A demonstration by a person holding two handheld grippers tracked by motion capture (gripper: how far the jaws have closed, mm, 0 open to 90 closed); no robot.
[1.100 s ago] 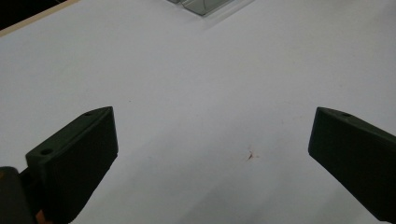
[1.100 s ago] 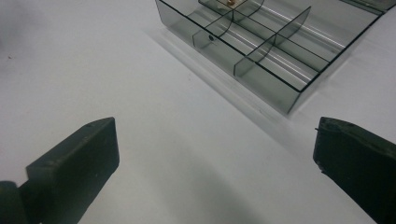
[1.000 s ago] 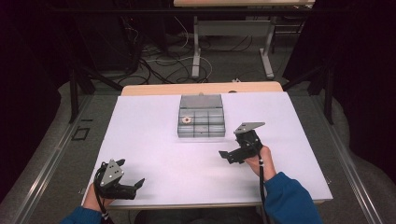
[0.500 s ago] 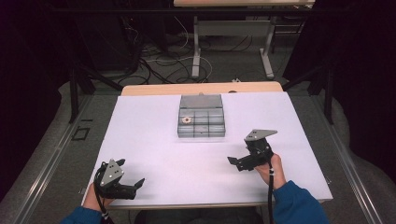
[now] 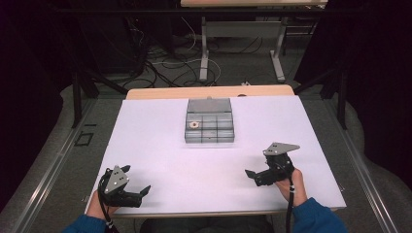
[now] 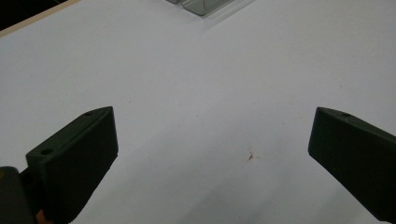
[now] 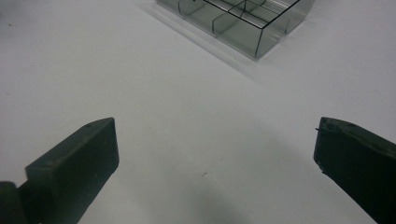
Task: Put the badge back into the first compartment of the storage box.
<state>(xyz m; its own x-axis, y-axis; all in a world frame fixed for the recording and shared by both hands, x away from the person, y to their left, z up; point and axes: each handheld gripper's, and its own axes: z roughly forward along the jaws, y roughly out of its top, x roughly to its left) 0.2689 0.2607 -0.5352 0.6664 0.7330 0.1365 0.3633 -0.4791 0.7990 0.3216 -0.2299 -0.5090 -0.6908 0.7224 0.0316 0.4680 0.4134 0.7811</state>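
White table [image 5: 160, 145] all across, plain and unpatterned, with a pale wood edge [image 5: 209, 91] along the far side. Grey see-through organiser box [image 5: 209, 127] mid-table, dark divider lines, one pale ring [image 5: 194, 124] in a compartment. Left tongs [image 5: 133, 187] black with a grey plate; right tongs [image 5: 255, 174] black, grey plate too. Blue sleeves [image 5: 316, 218]. A small brownish mark [image 6: 251, 157] on the white.
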